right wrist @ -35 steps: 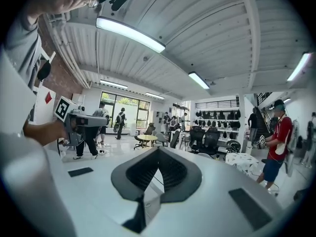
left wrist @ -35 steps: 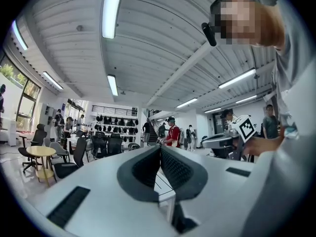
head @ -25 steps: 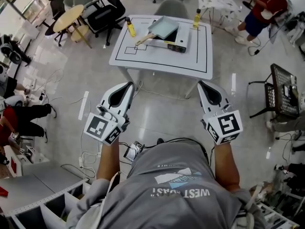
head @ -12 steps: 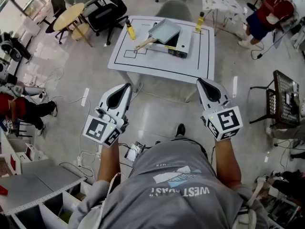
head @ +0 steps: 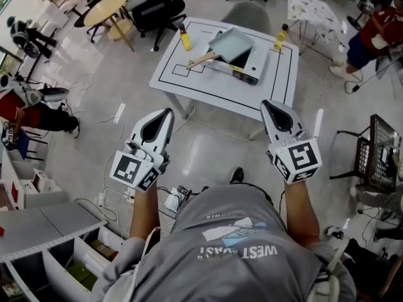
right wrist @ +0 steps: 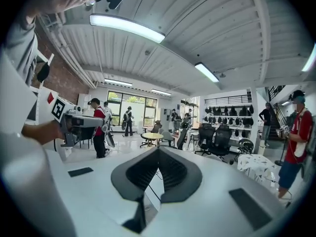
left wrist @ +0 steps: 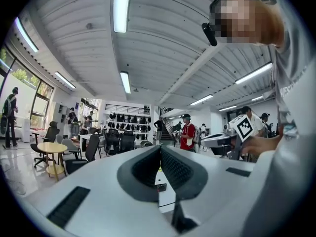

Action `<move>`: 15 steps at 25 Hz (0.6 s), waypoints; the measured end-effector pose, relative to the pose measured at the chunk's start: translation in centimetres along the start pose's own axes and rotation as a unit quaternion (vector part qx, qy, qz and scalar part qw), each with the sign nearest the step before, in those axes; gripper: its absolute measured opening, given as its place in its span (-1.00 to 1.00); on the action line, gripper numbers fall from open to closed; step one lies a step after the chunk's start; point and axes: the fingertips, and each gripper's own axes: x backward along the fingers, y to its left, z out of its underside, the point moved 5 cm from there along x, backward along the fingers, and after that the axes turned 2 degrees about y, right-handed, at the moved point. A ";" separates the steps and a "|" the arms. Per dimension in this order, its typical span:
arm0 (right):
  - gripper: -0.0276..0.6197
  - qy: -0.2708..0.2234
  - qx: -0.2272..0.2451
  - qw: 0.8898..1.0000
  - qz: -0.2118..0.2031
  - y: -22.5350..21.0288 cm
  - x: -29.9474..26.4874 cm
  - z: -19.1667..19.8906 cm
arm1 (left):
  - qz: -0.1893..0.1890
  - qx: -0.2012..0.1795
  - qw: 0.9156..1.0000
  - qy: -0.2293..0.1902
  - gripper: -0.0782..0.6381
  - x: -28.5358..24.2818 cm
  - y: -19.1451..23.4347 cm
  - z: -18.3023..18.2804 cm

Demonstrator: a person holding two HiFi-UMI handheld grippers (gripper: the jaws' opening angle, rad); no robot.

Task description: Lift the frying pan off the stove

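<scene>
- The frying pan (head: 230,44) sits on the stove (head: 253,67) in the upper middle of the head view, with its wooden handle pointing lower left.
- The stove stands on the white worktop (head: 189,80), with a yellow bottle (head: 185,40) near each side.
- The left gripper (head: 167,113), left of centre, has its jaws pressed together on nothing, well apart from the pan.
- The right gripper (head: 266,105), right of centre, is likewise closed and empty, over the floor short of the worktop.

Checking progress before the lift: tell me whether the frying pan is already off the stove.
No, the head view shows the frying pan resting on top of the stove on the white table.
</scene>
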 end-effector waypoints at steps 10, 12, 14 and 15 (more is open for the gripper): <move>-0.88 -0.004 0.000 1.000 -0.027 -3.8 -1.4 0.2 | -0.027 -0.002 1.000 0.006 -0.79 -3.0 -0.9 0.0; -0.88 -0.004 -0.001 0.999 -0.032 -4.7 -1.5 0.4 | -0.032 -0.003 0.999 0.007 -0.79 -3.6 -1.2 0.0; -0.88 -0.004 -0.002 0.999 -0.039 -5.4 -1.7 0.6 | -0.039 -0.004 0.999 0.009 -0.79 -4.1 -1.5 0.0; -0.88 -0.005 -0.002 0.999 -0.043 -5.8 -1.8 0.7 | -0.043 -0.004 0.999 0.010 -0.79 -4.4 -1.7 0.1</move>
